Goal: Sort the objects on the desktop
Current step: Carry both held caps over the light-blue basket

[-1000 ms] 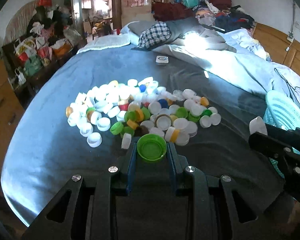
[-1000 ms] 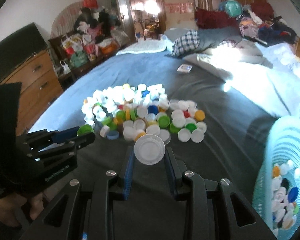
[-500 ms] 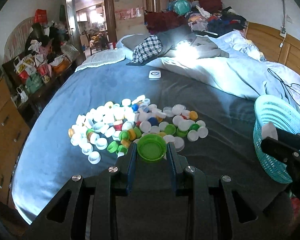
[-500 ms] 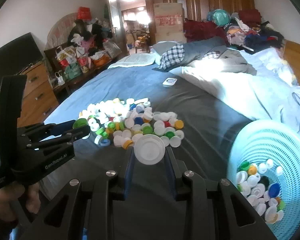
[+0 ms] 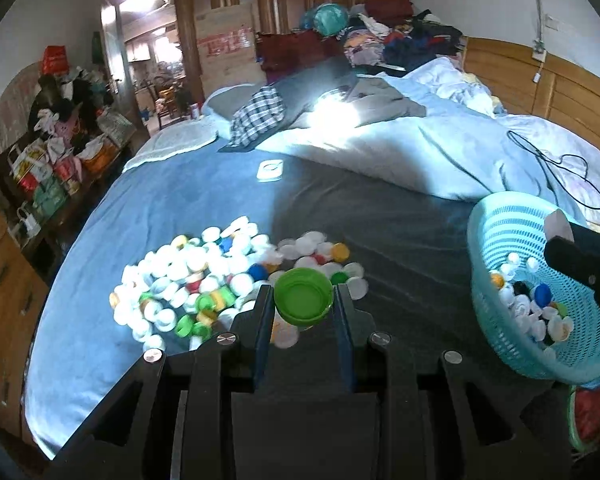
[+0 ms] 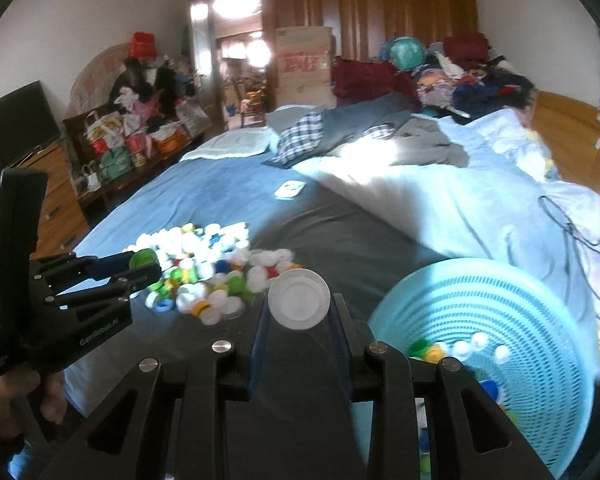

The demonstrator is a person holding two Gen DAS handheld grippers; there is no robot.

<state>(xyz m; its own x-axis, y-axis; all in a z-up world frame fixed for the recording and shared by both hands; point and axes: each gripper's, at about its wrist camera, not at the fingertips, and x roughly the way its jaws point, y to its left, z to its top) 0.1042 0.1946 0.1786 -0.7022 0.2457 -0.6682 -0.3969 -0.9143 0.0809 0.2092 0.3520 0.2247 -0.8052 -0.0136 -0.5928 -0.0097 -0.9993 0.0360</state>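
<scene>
Left gripper [image 5: 303, 300]: closed on a green cap [image 5: 303, 295], gripped between both fingers, open side facing the camera, held above the near edge of the pile.
Right gripper [image 6: 299, 306]: closed on a white cap [image 6: 299, 299], clamped between both fingers, just left of the basket rim.
Pile of caps [image 5: 204, 276]: mostly white, some green, yellow, blue and red, spread on the grey-blue bedsheet [image 5: 168, 208].
Basket [image 6: 500, 300]: turquoise mesh, on the bed to the right, with mixed caps inside.
White card [image 5: 270, 171]: flat on the sheet, well beyond the pile.
</scene>
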